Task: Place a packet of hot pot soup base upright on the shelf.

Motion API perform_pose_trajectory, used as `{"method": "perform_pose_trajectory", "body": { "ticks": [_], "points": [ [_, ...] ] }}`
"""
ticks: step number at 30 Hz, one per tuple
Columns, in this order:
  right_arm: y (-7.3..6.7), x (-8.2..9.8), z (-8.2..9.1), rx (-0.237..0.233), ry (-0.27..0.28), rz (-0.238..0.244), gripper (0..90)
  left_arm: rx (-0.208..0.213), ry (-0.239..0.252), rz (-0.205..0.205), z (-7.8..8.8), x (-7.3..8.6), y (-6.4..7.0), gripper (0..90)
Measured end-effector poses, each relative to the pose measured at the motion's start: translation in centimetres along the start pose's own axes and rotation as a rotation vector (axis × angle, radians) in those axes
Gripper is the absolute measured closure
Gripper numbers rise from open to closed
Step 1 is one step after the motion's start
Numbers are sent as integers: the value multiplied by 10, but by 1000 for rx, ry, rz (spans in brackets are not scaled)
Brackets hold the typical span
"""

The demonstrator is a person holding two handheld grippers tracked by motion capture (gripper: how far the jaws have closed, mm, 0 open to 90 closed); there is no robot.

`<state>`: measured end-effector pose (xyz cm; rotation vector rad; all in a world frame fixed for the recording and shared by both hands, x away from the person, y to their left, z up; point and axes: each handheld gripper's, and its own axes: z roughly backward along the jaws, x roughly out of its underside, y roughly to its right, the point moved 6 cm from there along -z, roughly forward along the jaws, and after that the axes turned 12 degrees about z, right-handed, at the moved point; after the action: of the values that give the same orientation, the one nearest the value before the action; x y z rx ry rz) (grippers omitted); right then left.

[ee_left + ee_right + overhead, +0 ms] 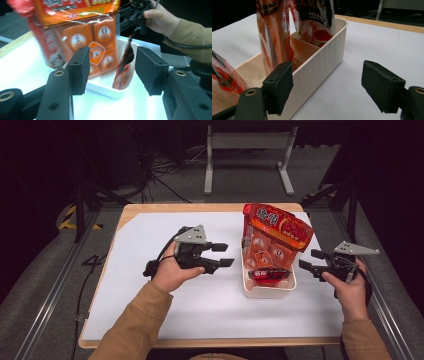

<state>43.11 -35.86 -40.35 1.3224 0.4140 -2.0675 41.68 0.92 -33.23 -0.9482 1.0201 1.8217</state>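
Inside white bin (267, 291): upright orange snack bag (276, 227), red packet (268, 274).

Lab: dark room, cables (165, 175), metal frame (248, 155)

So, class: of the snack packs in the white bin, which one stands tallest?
The big orange-red multipack at the bin's far end. It rises well above the rim, while the small dark red pouch near the front sits low.

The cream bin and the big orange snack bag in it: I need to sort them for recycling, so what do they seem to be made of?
The cream bin looks like rigid moulded plastic with a matte finish: smooth rounded rim, faint vertical ribs on its wall. The big orange snack bag appears to be thin glossy plastic film: it glints and creases, and a clear part shows smaller orange packets inside. Whether the film is foil-lined I cannot tell.
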Motion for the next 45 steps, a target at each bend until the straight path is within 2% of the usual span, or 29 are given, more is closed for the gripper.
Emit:
{"method": "perform_pose_trajectory", "body": {
  "ticks": [6,9,10,13,17,21,25,29,31,36,45],
  "points": [
    [0,0,1,-2,3,0,254,-52,28,19,29,8,-9,440],
    [0,1,1,-3,-2,-4,250,-98,32,35,43,15,-16,430],
    [0,1,1,-3,-2,-4,250,-98,32,35,43,15,-16,416],
    [-1,1,0,-5,-3,1,242,-143,37,45,53,22,-22,372],
    [-1,1,1,-3,-2,1,240,-172,31,53,65,33,-26,367],
    [-3,2,1,-7,-3,1,236,-197,47,72,73,44,-31,334],
    [-3,4,0,-5,-6,8,232,-229,43,93,76,59,-38,309],
    [-3,5,0,-8,-2,11,228,-235,54,112,76,69,-43,291],
    [-3,7,-1,-8,-4,15,226,-244,68,129,76,80,-49,286],
    [-3,10,-3,-7,-4,16,224,-258,59,155,70,99,-57,242],
    [-2,17,-7,-12,-8,17,217,-299,29,162,63,121,-65,206]
  ]
}}
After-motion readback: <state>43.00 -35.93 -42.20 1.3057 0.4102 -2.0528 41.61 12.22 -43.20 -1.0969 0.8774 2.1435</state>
